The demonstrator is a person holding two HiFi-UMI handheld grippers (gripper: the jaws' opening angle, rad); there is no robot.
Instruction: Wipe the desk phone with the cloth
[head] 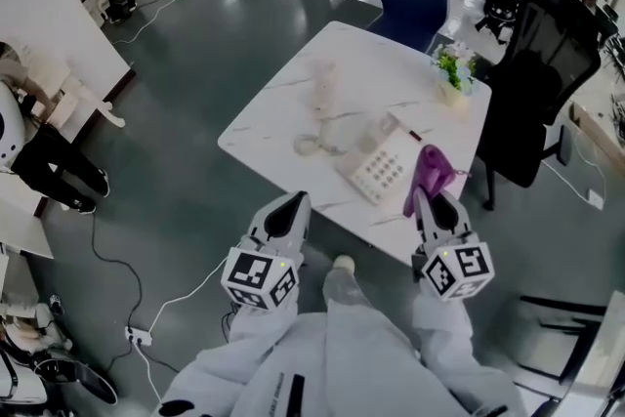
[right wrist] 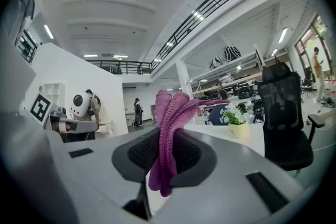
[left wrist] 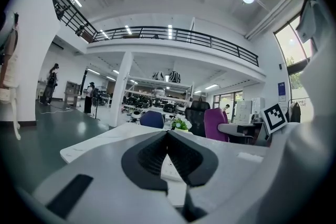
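Right gripper [right wrist: 166, 138] fingers clamp bunched, knitted purple cloth [right wrist: 171, 110]. Left gripper [left wrist: 168, 135] fingers together, empty. Boxy white desk phone [head: 379, 167] on marbled tabletop [head: 276, 108].

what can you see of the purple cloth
The cloth is purple, ribbed and knitted-looking, bunched into soft folds. The right gripper is shut on it: one bundle stands up past the tips and a short tail hangs below the pads. In the head view it is held over the table edge, just right of the desk phone, apparently not touching it.
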